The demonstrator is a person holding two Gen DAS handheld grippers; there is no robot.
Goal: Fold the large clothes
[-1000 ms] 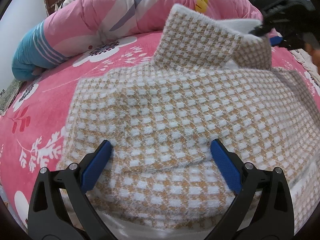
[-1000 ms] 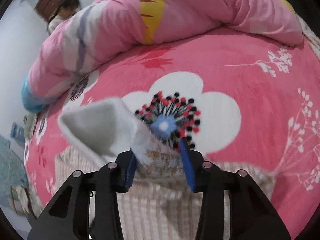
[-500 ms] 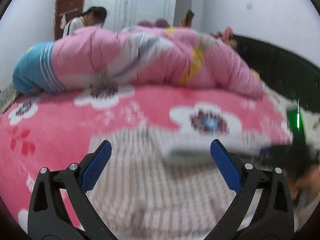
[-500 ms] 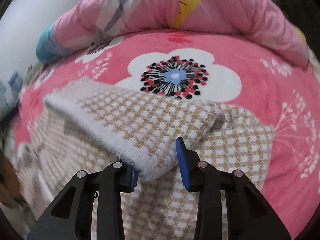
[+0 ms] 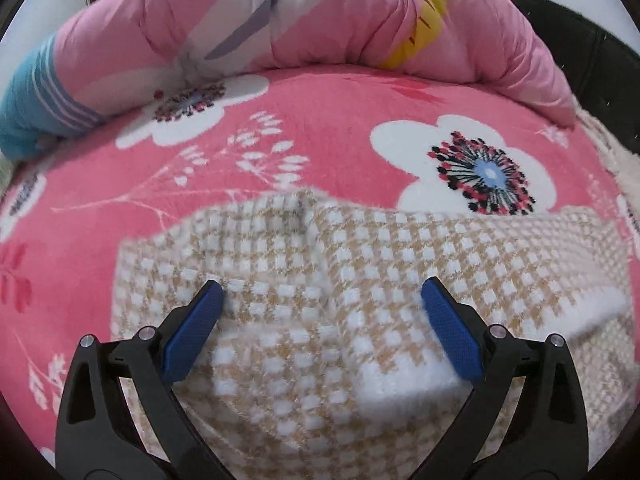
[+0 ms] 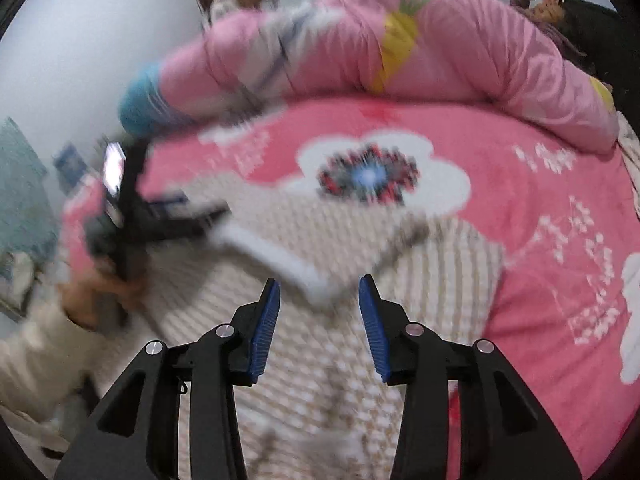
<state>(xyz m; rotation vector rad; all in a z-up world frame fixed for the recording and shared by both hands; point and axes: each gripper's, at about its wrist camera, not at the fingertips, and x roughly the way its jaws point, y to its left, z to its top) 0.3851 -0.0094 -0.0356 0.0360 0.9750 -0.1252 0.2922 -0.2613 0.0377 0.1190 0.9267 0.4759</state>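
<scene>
1. A tan-and-white checked garment (image 5: pixel 360 288) is seen spread on the bed's pink flowered blanket (image 5: pixel 340 128), filling the lower half of the left wrist frame.
2. The left tongs (image 5: pixel 320 292) are held wide apart above the garment, with nothing gripped.
3. The right tongs (image 6: pixel 319 292) are opening; a white folded edge (image 6: pixel 280 258) lies just beyond the tips, unpressed by the pads.
4. A pink quilt (image 6: pixel 400 52) is piled across the top of the frame.
5. At left of the right wrist frame, a hand (image 6: pixel 100 292) is seen, blurred.
</scene>
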